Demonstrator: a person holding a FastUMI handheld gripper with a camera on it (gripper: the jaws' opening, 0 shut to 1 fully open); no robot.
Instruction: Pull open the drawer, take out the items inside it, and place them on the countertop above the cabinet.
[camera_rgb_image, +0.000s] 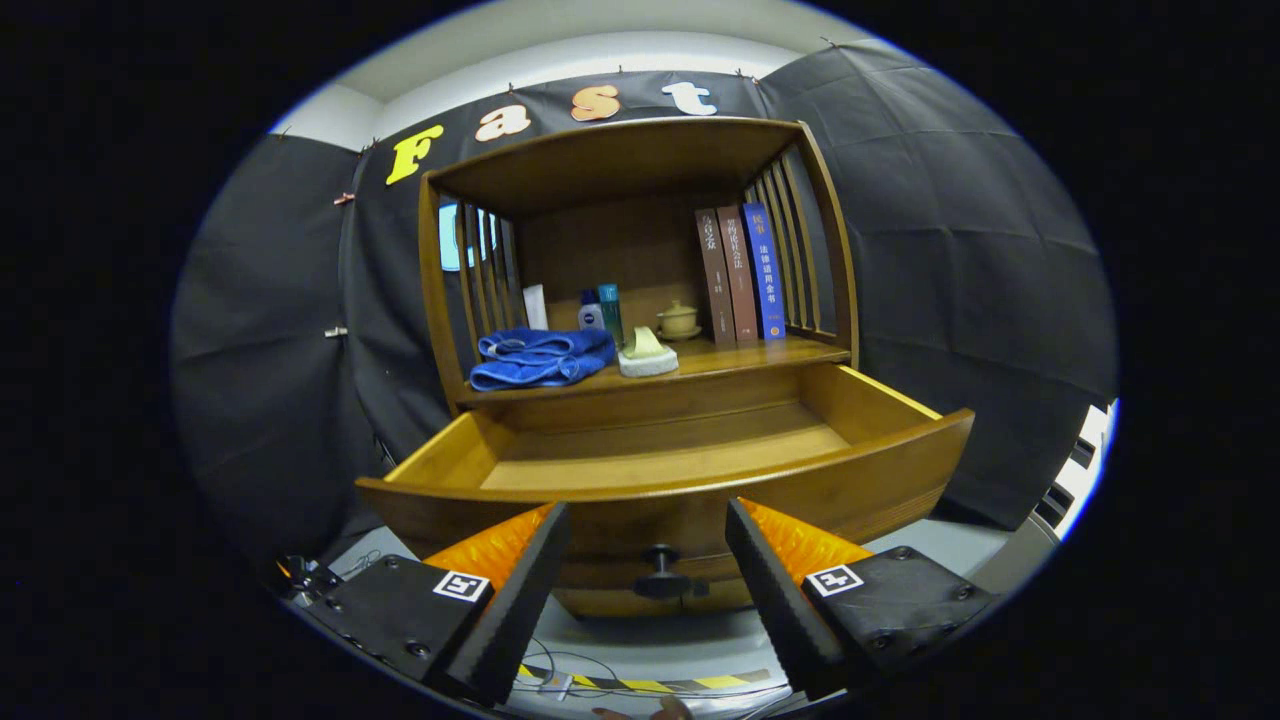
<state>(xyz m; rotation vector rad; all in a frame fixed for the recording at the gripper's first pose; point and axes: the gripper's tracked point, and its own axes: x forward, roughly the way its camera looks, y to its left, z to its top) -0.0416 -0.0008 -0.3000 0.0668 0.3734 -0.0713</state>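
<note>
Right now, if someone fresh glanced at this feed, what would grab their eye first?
Probably the drawer, pulled wide open just ahead of the open gripper, its wooden floor looking bare, with its dark knob between the fingers. Next, the countertop above it, where a folded blue towel lies left of a few small bottles, with three upright books at the far end.

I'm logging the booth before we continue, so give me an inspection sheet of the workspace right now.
Surface: countertop carries all the items.
Job's things: drawer pulled open, nothing seen inside; knob between the fingers, untouched.
Clutter: folded blue towel, white tube, two bottles, small lidded pot, soap dish, three upright books.
Gripper: gripper open, just before the drawer front.
Cables: thin wires on the floor by striped tape.
Surroundings: black cloth wall.
</note>
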